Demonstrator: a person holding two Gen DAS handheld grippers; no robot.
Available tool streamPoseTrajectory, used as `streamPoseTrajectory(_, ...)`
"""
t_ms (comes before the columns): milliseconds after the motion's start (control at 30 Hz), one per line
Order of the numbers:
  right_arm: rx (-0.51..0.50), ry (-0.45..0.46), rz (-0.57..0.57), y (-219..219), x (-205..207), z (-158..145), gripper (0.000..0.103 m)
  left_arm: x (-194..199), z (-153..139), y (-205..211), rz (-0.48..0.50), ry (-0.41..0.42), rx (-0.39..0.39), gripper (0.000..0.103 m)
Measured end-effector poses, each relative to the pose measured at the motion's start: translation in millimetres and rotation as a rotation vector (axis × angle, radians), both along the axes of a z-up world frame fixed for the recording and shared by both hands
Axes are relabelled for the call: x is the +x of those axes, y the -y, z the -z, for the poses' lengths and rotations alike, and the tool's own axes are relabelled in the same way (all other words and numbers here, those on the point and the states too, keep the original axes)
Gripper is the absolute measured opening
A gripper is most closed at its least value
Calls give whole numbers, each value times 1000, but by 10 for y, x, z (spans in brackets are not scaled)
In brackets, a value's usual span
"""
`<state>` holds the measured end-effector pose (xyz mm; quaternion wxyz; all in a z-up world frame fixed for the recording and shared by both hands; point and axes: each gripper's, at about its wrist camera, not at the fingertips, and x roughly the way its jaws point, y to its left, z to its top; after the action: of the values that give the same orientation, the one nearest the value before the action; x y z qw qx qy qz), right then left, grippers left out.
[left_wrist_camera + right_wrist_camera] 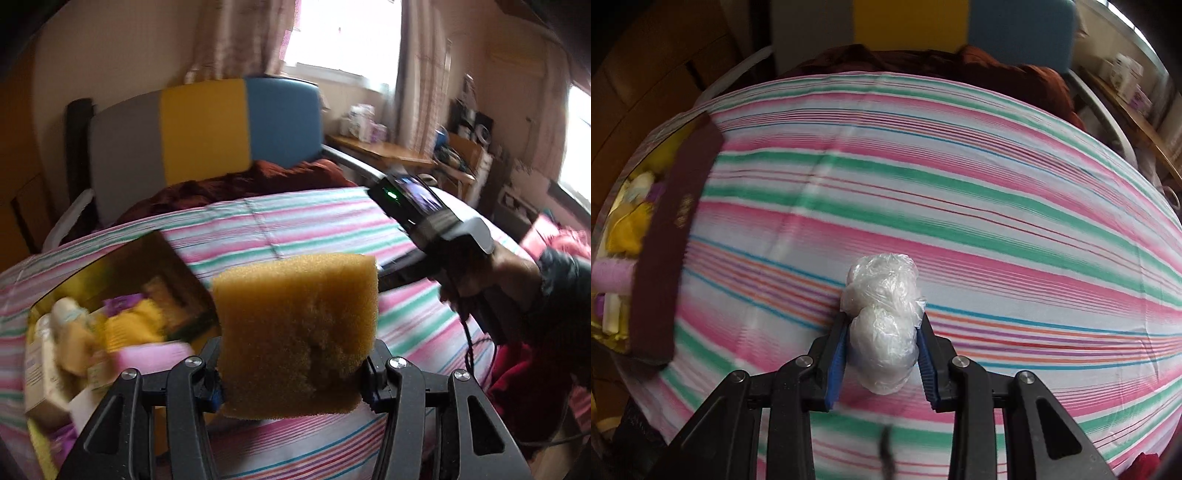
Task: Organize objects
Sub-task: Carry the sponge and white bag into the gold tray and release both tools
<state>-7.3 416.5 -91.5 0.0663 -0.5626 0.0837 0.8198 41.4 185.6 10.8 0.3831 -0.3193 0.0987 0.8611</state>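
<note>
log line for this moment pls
left gripper: holds sponge | right gripper: holds plastic wad | box: left, on bed

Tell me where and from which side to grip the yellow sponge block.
Grip the sponge across its two narrow side faces near one end, approaching end-on, as the left hand-held gripper does now. The faces are flat and parallel, and the foam compresses, so the fingers seat firmly.

Ahead of you lies the bed [295,221], covered by a striped sheet [923,184] in pink, green and white. At its far edge you see a rumpled dark red blanket [236,184] against a grey, yellow and blue headboard [203,129]. Beyond the bed's far right corner stands a wooden side table [380,147] under a curtained window [343,33].
</note>
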Motion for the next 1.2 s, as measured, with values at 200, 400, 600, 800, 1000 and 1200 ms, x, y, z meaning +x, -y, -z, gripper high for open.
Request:
streamPoseTrajectory(200, -44, -104, -98, 631, -118, -366, 33, -290, -10, 703, -182, 31, 39, 55)
streamPoseTrajectory(400, -87, -194, -210, 1313, -293, -651, 34, -562, 75, 1384, -365, 77, 72, 55)
streamPoseTrajectory(600, -118, -211, -249, 1771, -687, -706, 34, -887, 183, 1546, -458, 138, 85, 55)
streamPoseTrajectory(800, -120, -224, -210, 1893, -1112, -701, 47, -1219, 285, 1501, -506, 187, 88, 57)
streamPoseTrajectory(1000, -110, -201, -181, 1861, -1144, -608, 49, -1270, 375, 1375, -471, 190, 57, 62)
streamPoseTrajectory(1200, -105, -213, -167, 1837, -975, -597, 49, -1276, 419, 1348, -474, 186, 47, 72)
